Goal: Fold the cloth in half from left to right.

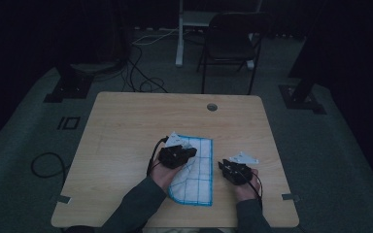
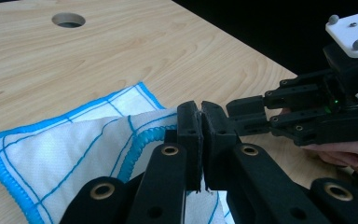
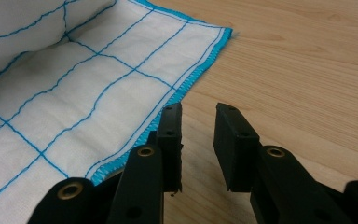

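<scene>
My left tongs (image 2: 200, 140) are clenched on the blue-stitched hem of the white cloth (image 2: 65, 154), lifting a fold off the bench (image 2: 135, 51), while my right tongs (image 3: 198, 140) stand released just beside its edge, with no lettering legible.

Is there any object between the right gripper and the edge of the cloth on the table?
Nothing visible does. The right gripper stands with jaws apart over bare table, just beside the blue hem of the cloth. The left gripper is shut on another part of the cloth, away from that gap.
</scene>
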Action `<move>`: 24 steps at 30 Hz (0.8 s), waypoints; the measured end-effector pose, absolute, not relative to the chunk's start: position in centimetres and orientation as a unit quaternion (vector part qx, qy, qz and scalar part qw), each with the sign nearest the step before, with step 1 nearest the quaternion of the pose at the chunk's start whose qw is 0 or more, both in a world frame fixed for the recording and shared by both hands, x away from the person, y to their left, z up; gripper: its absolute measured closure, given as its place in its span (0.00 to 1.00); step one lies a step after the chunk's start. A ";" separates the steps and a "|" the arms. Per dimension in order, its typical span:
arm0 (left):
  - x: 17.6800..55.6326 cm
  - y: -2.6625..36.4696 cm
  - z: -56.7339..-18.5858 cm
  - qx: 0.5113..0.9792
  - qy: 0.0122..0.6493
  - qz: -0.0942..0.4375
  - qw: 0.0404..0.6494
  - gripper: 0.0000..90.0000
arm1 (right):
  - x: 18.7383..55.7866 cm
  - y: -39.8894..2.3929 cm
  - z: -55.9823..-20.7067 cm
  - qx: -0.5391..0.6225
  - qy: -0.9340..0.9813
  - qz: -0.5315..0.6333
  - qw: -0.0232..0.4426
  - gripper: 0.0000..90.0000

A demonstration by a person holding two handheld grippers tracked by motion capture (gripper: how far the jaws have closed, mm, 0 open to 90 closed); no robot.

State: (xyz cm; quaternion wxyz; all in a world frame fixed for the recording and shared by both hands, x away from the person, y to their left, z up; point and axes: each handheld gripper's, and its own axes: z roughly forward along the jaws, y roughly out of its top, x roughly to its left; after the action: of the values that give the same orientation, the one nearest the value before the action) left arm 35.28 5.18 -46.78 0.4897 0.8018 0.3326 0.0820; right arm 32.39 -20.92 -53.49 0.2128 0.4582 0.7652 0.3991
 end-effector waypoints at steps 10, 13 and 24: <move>35.7 3.4 -47.4 0.815 0.323 0.075 0.476 0.97 | 32.4 -21.0 -53.5 0.461 0.764 0.397 0.214 0.81; 35.8 2.8 -48.0 0.820 0.320 0.071 0.469 0.97 | 32.4 -21.0 -53.5 0.460 0.764 0.398 0.215 0.81; 36.4 1.1 -49.7 0.834 0.316 0.064 0.447 0.97 | 32.4 -21.2 -53.5 0.467 0.760 0.397 0.217 0.81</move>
State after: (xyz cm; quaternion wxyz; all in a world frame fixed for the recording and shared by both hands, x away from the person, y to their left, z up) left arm 36.37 1.12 -49.65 0.4471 0.8342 0.3164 0.0637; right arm 32.42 -21.15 -53.49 0.2175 0.4671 0.7595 0.3970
